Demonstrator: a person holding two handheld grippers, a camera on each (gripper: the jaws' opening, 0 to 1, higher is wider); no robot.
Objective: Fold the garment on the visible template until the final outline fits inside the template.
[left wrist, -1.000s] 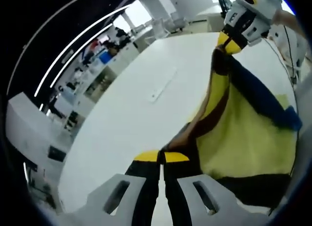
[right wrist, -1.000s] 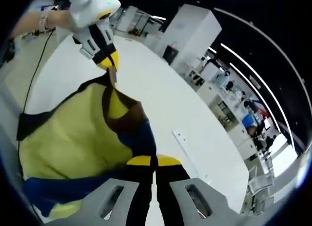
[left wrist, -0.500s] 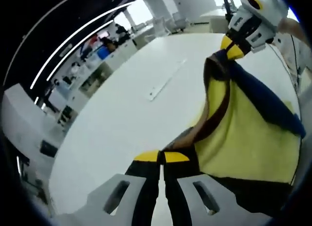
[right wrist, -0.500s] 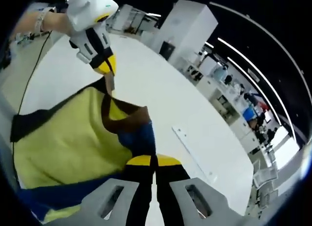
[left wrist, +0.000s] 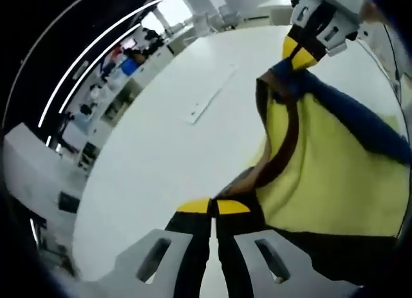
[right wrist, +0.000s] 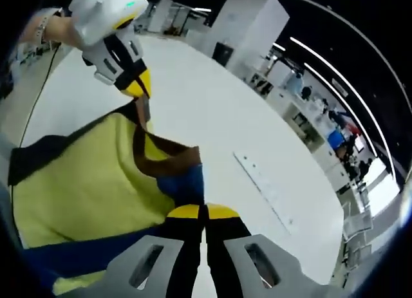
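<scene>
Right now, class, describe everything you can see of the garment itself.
The garment is soft cloth, mostly yellow with a dark blue band, a brown strip and a black edge. It is held up over the white table, slack and creased, between the left gripper and right gripper, each shut on an edge.

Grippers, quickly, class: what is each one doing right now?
Left gripper: shut on the garment.
Right gripper: shut on the garment.
</scene>
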